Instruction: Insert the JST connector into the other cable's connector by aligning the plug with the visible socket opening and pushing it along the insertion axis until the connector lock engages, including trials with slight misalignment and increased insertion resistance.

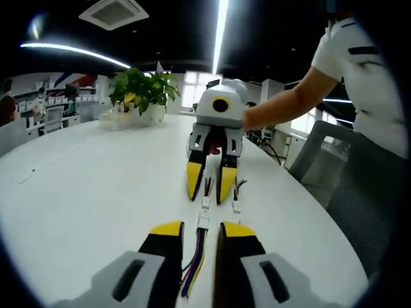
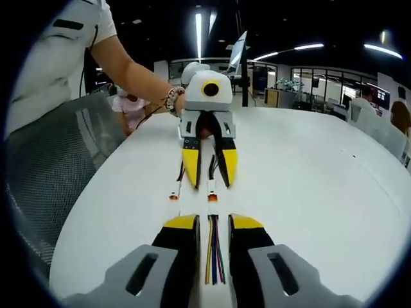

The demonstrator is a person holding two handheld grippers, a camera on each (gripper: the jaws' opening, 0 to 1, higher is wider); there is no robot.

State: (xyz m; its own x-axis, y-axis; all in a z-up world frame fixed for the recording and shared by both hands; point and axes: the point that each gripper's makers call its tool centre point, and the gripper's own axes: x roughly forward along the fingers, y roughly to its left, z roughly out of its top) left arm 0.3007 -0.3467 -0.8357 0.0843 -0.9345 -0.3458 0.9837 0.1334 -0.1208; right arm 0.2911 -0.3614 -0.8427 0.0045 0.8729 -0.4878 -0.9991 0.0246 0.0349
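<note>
My left gripper [image 1: 203, 230] rests low on the white table [image 1: 96, 192], jaws apart on either side of a bundle of coloured wires [image 1: 194, 260]. That bundle ends in a white JST connector [image 1: 203, 220] just past the tips. Facing it, my right gripper [image 1: 209, 186] straddles thin dark wires ending in a second white connector [image 1: 206, 203]. The two connectors lie nearly end to end in one line. In the right gripper view, my right gripper [image 2: 214, 222] stands open over coloured wires [image 2: 214, 256]. The left gripper [image 2: 209, 170] opposite has an orange-tipped connector [image 2: 212, 192] in front of it.
A spare cable with a connector [image 1: 236, 204] lies beside the pair, also seen as a cable [image 2: 174, 189]. A person's arm [image 1: 289, 102] holds the right gripper. A mesh chair [image 1: 347, 186] stands at the table edge. A potted plant [image 1: 142, 90] sits at the far side.
</note>
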